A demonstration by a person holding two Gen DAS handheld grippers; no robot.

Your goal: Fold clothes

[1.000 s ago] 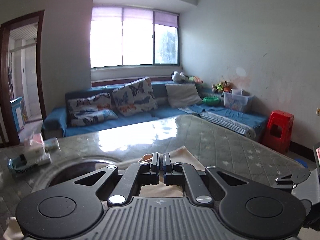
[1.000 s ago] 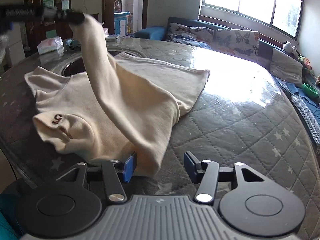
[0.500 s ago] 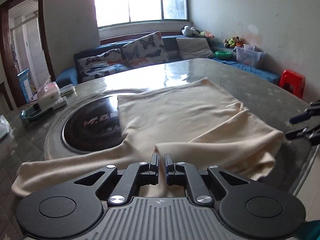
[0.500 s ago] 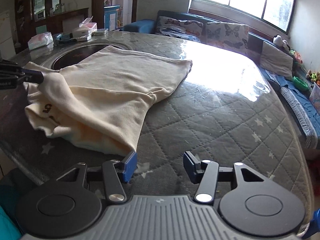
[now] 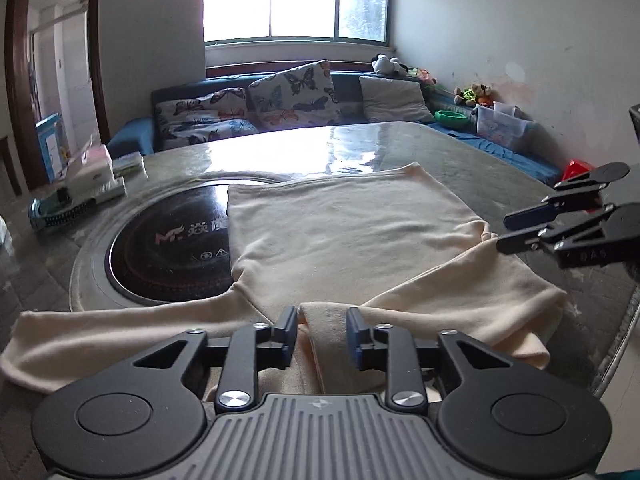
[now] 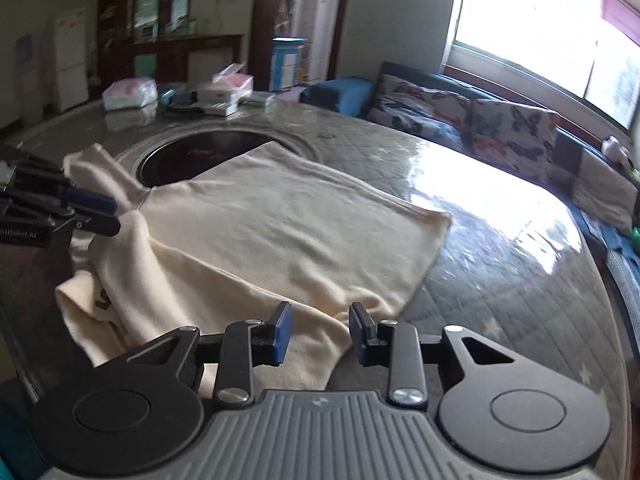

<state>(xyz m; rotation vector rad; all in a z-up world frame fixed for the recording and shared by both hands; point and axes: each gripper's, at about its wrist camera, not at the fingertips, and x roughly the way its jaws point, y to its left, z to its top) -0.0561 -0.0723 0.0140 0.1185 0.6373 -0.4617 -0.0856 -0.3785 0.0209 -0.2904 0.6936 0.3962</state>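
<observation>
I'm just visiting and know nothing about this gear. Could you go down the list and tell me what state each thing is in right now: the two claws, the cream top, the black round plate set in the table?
Left gripper: open, holding nothing.
Right gripper: open, holding nothing.
Cream sweater: lying on the table, one sleeve folded across the body, the other sleeve spread out sideways.
Round cooktop: partly covered by the sweater.
Table: glossy, reflecting the window.

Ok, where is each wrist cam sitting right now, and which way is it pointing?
Left wrist: behind the open left gripper, low over the near edge of the cream garment, facing the sofa and window; right gripper enters from the right.
Right wrist: behind the open right gripper, at the garment's right side, facing the cabinets; left gripper shows at left.
Shared: garment, round cooktop, sofa.
</observation>
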